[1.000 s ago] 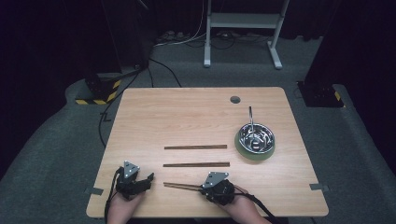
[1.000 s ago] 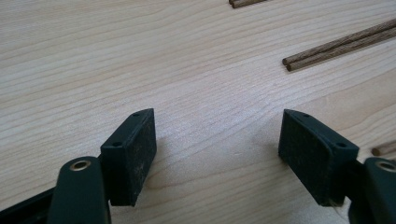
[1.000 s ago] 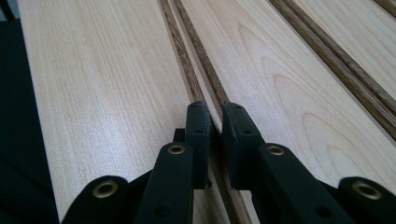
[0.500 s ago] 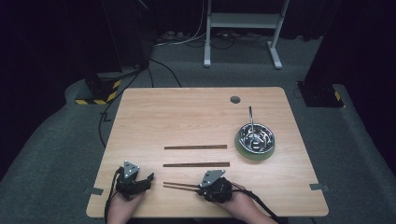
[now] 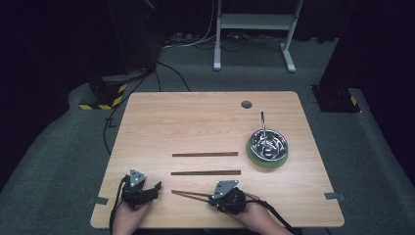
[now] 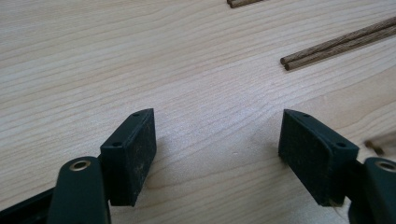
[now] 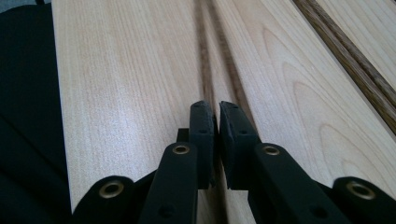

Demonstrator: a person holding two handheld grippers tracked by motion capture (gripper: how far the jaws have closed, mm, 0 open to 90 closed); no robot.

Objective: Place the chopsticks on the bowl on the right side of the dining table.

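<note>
Right gripper (image 5: 211,197) pinches thin, stiff, seemingly slippery chopsticks (image 5: 191,194) at their bowl (image 5: 267,147)-side end; left gripper (image 5: 155,188) gapes.

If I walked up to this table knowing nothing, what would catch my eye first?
Probably the shiny metal bowl on its green plate at the table's right. Then three pairs of wooden chopsticks lying in rows, the nearest pair pinched at one end by the right gripper.
</note>
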